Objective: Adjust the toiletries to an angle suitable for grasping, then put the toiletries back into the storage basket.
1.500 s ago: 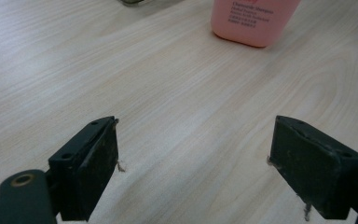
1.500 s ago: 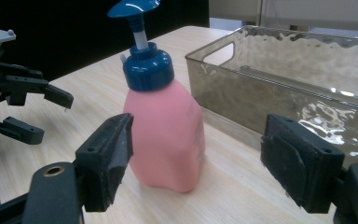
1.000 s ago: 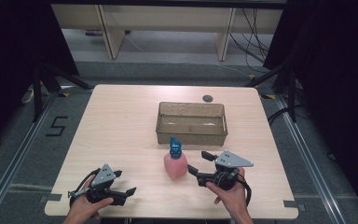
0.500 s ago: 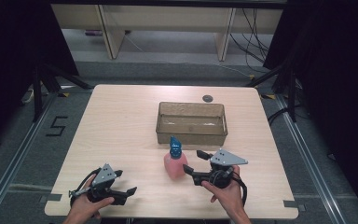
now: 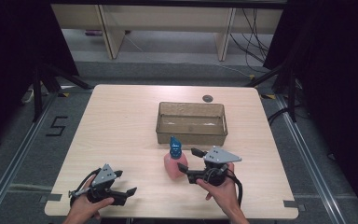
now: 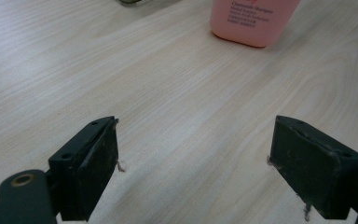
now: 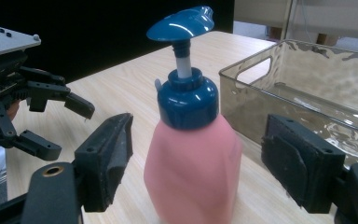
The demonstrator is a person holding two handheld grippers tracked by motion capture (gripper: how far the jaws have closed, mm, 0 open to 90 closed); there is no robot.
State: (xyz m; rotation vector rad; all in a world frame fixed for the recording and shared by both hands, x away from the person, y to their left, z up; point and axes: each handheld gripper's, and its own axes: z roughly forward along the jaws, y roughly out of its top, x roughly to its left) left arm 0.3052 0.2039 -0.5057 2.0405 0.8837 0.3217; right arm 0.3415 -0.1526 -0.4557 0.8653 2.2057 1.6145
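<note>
The right tongs (image 5: 189, 161) are held open on either side of the pink pump bottle (image 5: 174, 163), with a gap visible between each pad and the bottle's body in the right gripper view, so nothing is gripped yet. The bottle (image 7: 191, 154) stands upright near the middle of the bench's front edge, just in front of the clear plastic bin (image 5: 191, 122), its long axis vertical and its blue pump head (image 7: 182, 22) on top. The left tongs (image 5: 126, 193) are also open and empty, resting near the front left corner of the bench (image 5: 121, 116), well apart from the bottle. The right hand is judged far nearer; only a closing of the jaws is needed for the grasp.
</note>
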